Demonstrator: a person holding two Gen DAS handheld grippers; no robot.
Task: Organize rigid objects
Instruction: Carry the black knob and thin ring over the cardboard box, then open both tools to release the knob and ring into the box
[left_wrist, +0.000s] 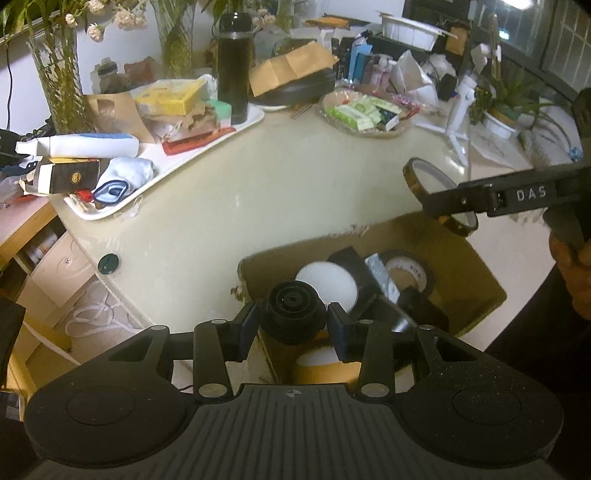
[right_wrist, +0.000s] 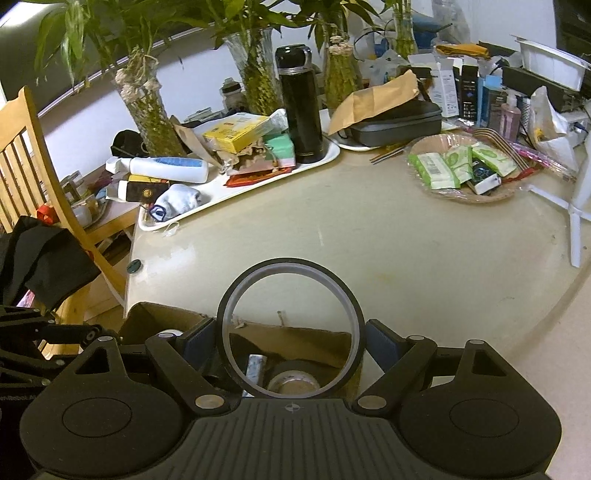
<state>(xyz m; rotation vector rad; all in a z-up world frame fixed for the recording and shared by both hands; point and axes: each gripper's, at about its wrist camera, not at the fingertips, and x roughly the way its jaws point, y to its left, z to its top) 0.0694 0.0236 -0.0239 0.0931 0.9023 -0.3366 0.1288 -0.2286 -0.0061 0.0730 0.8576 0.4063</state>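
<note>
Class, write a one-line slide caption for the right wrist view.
Right tongs grip a thin tape ring above the cardboard box on the cluttered table.

Bare tabletop (right_wrist: 351, 236) open mid-desk, cardboard box (left_wrist: 476, 273) crowded inside, white tray (right_wrist: 258, 181) and basket (right_wrist: 461, 197) flanking

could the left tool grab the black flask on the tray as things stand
Probably not yet: the left tool is shut on a black round part over the cardboard box, far from the flask.

Two grippers (left_wrist: 291, 325) (right_wrist: 291, 341), two tape rolls (right_wrist: 291, 328) (left_wrist: 408, 273), one box (left_wrist: 476, 273), one flask (right_wrist: 299, 107), two trays (left_wrist: 207, 147) (right_wrist: 369, 146).
</note>
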